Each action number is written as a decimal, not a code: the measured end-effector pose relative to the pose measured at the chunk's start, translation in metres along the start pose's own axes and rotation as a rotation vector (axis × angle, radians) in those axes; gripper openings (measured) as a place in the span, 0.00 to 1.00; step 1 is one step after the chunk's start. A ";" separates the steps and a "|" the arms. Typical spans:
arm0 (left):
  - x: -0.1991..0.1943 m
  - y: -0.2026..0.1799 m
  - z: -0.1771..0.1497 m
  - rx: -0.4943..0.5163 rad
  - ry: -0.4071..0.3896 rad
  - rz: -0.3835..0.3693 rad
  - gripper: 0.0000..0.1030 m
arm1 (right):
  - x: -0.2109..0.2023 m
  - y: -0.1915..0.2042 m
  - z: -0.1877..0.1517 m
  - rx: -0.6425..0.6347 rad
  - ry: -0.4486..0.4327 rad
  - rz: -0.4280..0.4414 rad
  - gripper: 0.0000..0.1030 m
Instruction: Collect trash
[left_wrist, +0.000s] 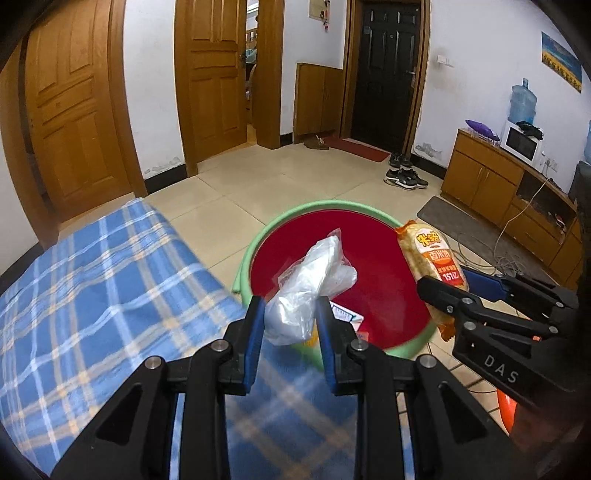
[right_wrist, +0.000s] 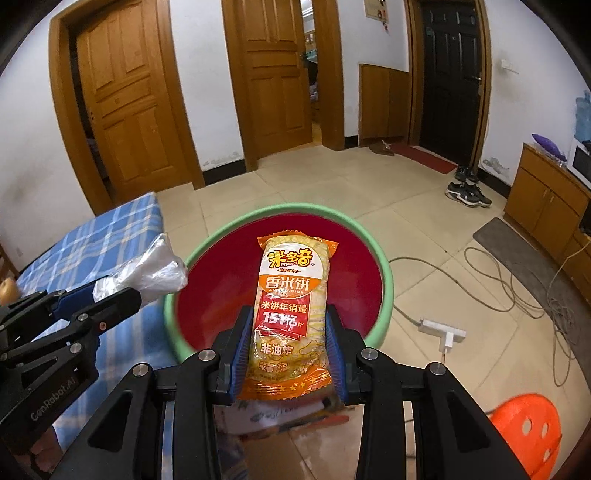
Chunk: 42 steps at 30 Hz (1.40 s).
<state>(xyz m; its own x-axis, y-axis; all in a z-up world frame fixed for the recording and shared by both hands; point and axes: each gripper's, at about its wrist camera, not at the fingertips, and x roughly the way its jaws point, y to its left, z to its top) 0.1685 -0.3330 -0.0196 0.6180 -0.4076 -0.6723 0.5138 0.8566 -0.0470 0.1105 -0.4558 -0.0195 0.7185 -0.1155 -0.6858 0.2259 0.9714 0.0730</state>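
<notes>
Crumpled clear plastic bag (left_wrist: 312, 284) sits pinched between the blue pads of the left gripper (left_wrist: 290, 321), held above the near rim of the green basin (left_wrist: 258, 236); the right gripper (right_wrist: 289, 345) clamps an orange rice cracker packet (right_wrist: 290, 310) over the basin's red inside; blue checked cloth (left_wrist: 92, 295) lies beside it.

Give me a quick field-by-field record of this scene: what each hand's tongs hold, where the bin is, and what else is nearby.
left tongs: shut on clear plastic bag
right tongs: shut on rice cracker packet
bin: green rim, red inside, on the tiled floor beyond both tongs
already in bin: some packaging, details unclear
left of bin: blue plaid cloth
lower right: orange stool
</notes>
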 end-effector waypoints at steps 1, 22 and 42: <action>0.006 -0.001 0.004 0.002 0.001 0.003 0.27 | 0.005 -0.002 0.004 0.002 -0.001 -0.002 0.36; -0.004 0.003 0.013 -0.025 0.014 0.063 0.68 | -0.005 -0.008 0.018 0.055 -0.025 -0.037 0.48; -0.105 0.039 -0.048 -0.046 -0.118 0.100 0.79 | -0.080 0.060 -0.030 0.057 -0.163 -0.100 0.58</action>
<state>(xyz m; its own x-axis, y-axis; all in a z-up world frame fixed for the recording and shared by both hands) 0.0952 -0.2417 0.0135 0.7316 -0.3514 -0.5842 0.4200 0.9073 -0.0197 0.0468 -0.3819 0.0179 0.7864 -0.2474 -0.5661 0.3351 0.9406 0.0544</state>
